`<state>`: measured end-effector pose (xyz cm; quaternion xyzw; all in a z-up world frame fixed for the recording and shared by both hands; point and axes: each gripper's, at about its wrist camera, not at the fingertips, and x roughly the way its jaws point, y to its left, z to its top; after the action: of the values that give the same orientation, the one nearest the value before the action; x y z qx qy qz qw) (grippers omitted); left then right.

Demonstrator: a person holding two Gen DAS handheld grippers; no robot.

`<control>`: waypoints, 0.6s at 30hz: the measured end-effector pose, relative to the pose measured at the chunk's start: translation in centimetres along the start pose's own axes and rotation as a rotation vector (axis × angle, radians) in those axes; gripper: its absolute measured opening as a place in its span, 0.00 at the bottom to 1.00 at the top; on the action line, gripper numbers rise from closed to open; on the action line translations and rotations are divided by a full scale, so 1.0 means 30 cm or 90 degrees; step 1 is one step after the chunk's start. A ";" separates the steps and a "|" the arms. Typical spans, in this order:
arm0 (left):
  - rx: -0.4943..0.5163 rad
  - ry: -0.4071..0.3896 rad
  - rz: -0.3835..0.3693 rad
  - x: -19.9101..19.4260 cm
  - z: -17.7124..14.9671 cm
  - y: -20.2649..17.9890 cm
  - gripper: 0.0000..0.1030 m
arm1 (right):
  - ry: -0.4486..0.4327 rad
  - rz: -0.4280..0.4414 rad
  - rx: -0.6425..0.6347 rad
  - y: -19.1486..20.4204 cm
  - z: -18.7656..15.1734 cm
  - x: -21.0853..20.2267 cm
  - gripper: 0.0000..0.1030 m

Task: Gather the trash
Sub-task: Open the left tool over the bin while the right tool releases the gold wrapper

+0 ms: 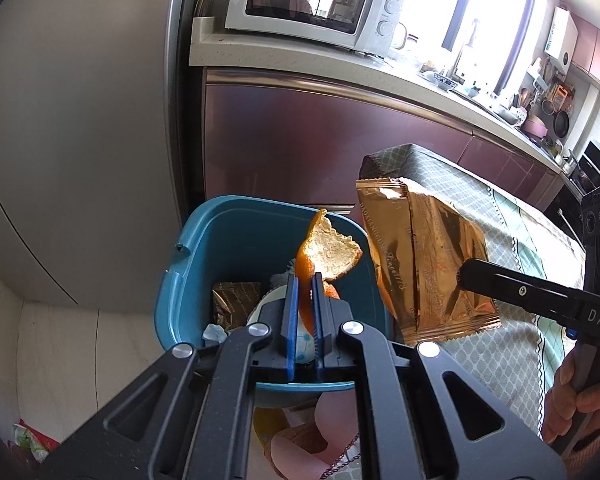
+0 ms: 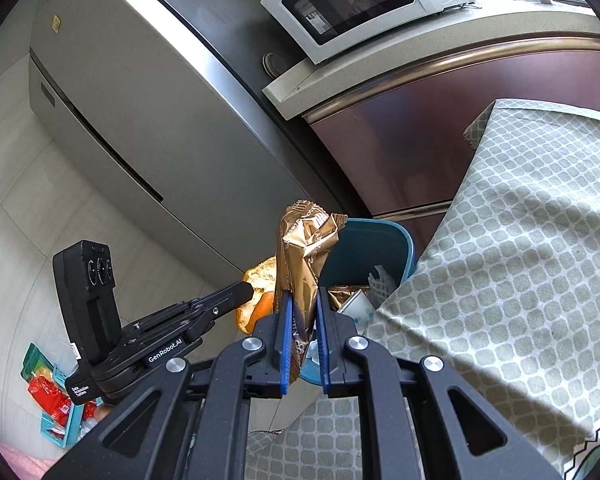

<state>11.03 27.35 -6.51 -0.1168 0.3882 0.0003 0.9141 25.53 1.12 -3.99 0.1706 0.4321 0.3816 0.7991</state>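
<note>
Two pieces of rubbish hang over a teal bin beside the cloth-covered desk in a home kitchen, each carried by one of the person's hand-held tools. The left tongs pinch a curl of orange peel between blue pads, the peel standing up directly above the bin's open mouth. The right tongs are pressed together on a crumpled gold foil wrapper, which in the left wrist view hangs at the bin's right rim, between bin and desk edge, rather than squarely over the opening. Inside the bin lie earlier discards: a brown wrapper, some white paper. This looks like the drop-off step of the collecting job, with both pieces brought to the bin and neither let go. The next move probably calls for spreading the left tongs so the peel falls in, and for carrying the wrapper further over the opening before letting go, since light foil may catch the rim or slide to the floor.
</note>
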 end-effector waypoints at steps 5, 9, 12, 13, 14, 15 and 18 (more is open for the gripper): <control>-0.007 0.010 0.007 0.029 -0.009 0.006 0.09 | 0.015 -0.016 -0.003 0.007 0.011 0.047 0.10; -0.013 0.018 0.011 0.057 -0.009 0.021 0.09 | 0.032 -0.033 -0.008 0.010 0.024 0.100 0.11; -0.018 0.023 0.013 0.079 -0.010 0.029 0.09 | 0.046 -0.047 -0.005 0.005 0.033 0.145 0.12; -0.019 0.025 0.014 0.084 -0.011 0.030 0.09 | 0.053 -0.049 -0.005 0.004 0.036 0.161 0.12; -0.021 0.027 0.014 0.091 -0.012 0.032 0.09 | 0.056 -0.056 -0.004 0.003 0.039 0.174 0.13; -0.024 0.029 0.013 0.097 -0.013 0.034 0.09 | 0.059 -0.060 -0.003 0.003 0.042 0.187 0.16; -0.028 0.031 0.011 0.106 -0.019 0.036 0.12 | 0.066 -0.067 0.005 -0.005 0.044 0.216 0.24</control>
<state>12.76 28.00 -9.38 -0.1333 0.4113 0.0135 0.9016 28.86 6.00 -6.96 0.1305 0.4830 0.3458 0.7938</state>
